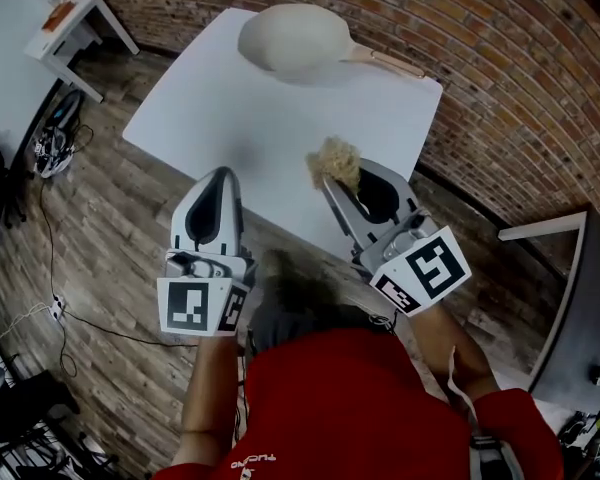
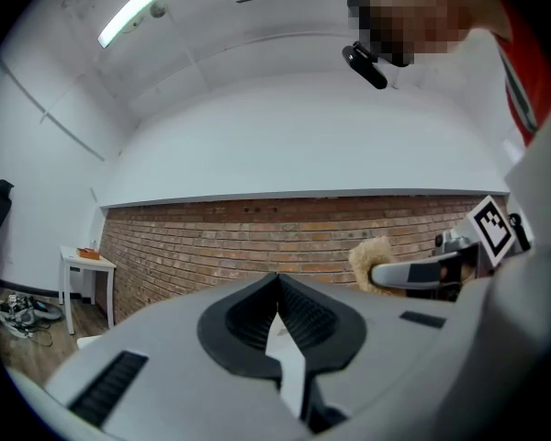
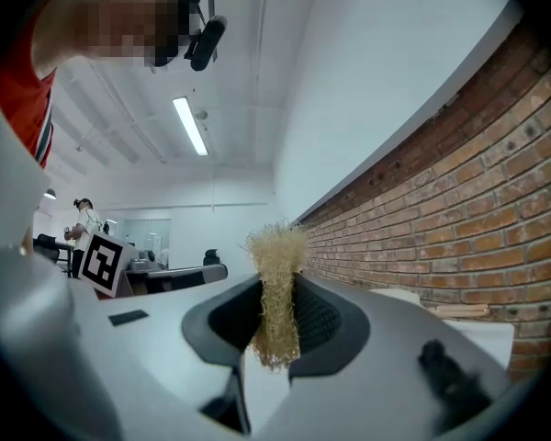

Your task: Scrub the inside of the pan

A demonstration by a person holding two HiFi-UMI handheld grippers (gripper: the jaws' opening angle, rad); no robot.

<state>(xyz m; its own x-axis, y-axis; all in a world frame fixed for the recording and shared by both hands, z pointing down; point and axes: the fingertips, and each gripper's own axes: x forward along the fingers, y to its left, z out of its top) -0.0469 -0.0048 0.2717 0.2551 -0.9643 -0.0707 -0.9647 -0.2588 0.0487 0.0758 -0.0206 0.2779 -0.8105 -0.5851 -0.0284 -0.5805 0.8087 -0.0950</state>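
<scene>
A beige pan (image 1: pixel 295 36) with a pale wooden handle (image 1: pixel 385 61) rests at the far end of the white table (image 1: pixel 220 108); its inside cannot be made out. My right gripper (image 1: pixel 342 183) is shut on a straw-coloured fibre scrubber (image 1: pixel 335 161) and is held over the table's near right edge, well short of the pan. In the right gripper view the scrubber (image 3: pixel 277 292) is pinched between the jaws of that gripper (image 3: pixel 277 278). My left gripper (image 1: pixel 222 176) is shut and empty near the table's front edge. Its tip (image 2: pixel 277 281) tilts up towards the brick wall.
A brick wall (image 1: pixel 520 88) runs behind and to the right of the table. A small white side table (image 1: pixel 75 23) stands at the far left, with cables (image 1: pixel 50 148) on the wooden floor below it. Another table's edge (image 1: pixel 570 298) is at the right.
</scene>
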